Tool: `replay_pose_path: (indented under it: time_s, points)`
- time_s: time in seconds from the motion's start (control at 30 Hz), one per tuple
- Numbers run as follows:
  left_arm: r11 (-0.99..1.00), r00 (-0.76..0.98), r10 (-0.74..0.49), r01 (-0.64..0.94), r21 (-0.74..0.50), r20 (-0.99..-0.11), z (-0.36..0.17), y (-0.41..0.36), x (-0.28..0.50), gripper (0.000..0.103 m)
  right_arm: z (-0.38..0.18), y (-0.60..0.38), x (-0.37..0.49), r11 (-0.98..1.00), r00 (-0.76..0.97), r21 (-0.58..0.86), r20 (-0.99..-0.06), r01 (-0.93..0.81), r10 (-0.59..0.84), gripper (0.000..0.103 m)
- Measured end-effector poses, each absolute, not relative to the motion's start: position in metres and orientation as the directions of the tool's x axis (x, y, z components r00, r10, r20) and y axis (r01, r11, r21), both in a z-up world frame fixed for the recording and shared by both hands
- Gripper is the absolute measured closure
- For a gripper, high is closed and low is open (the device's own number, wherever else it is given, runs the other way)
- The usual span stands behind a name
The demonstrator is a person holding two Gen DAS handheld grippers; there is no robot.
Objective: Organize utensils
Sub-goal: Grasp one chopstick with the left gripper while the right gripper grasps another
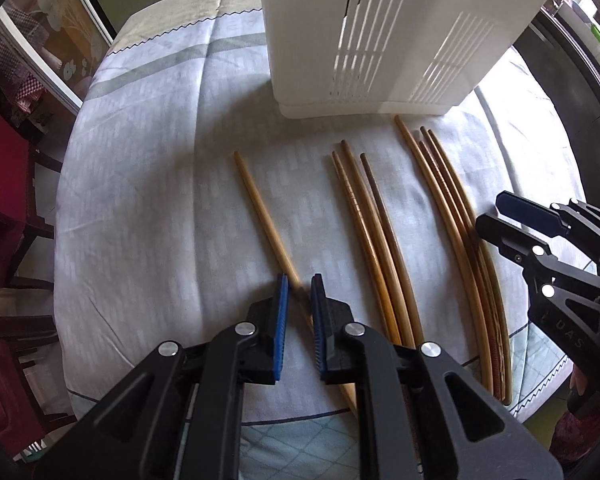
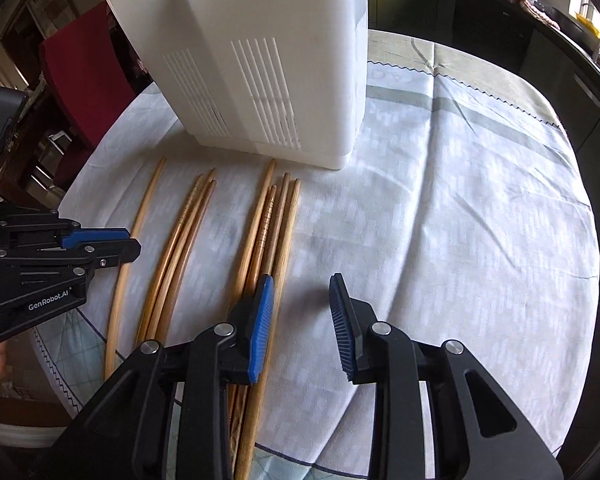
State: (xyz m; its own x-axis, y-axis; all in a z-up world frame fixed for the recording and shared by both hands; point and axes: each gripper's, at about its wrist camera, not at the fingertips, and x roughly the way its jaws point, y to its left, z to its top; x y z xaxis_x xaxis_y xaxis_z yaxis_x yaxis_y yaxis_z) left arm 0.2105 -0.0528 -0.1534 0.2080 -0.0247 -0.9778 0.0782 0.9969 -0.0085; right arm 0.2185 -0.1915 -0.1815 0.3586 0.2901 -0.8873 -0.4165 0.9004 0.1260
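8 chopsticks (image 1: 374, 240) lie before the white holder (image 1: 380, 40). Left gripper (image 1: 299, 292) straddles the lone chopstick (image 1: 260, 216), jaws narrowly apart. Right gripper (image 2: 301, 300) gapes wide, holding nothing.

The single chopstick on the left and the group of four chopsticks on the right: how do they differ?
The single chopstick lies alone, apart from the others; the group of four lies packed side by side. The single chopstick passes between the left tongs, which are narrowly open; the group lies beside the right tongs, which are wide open. All are wooden, flat on the tablecloth, pointing toward the white holder.

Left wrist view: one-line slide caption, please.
Left gripper open astride a lone chopstick, other chopsticks and white holder ahead.
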Motion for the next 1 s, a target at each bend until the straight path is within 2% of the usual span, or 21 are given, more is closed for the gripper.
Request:
replay_pose_path:
  time_s: [0.43, 0.67, 0.83, 1.0]
  points:
    - [0.993, 0.193, -0.036, 0.116, -0.014, -0.981, -0.151, -0.062, 0.210, 0.091, -0.180, -0.169, 0.216, 0.896, 0.342, 0.051, -0.914, -0.441, 0.220, 0.089]
    - [0.994, 0.183, -0.040, 0.106, -0.021, -0.982, -0.152, -0.057, 0.213, 0.091, -0.186, -0.159, 0.229, 0.900, 0.345, 0.027, -0.918, -0.435, 0.195, 0.090]
    - [0.995, 0.169, -0.053, 0.092, -0.038, -0.984, -0.151, -0.059, 0.219, 0.090, -0.185, -0.161, 0.233, 0.903, 0.343, 0.060, -0.913, -0.426, 0.223, 0.096]
    - [0.995, 0.180, -0.066, 0.080, -0.052, -0.981, -0.150, -0.056, 0.223, 0.092, -0.176, -0.173, 0.230, 0.903, 0.352, 0.116, -0.894, -0.414, 0.276, 0.096]
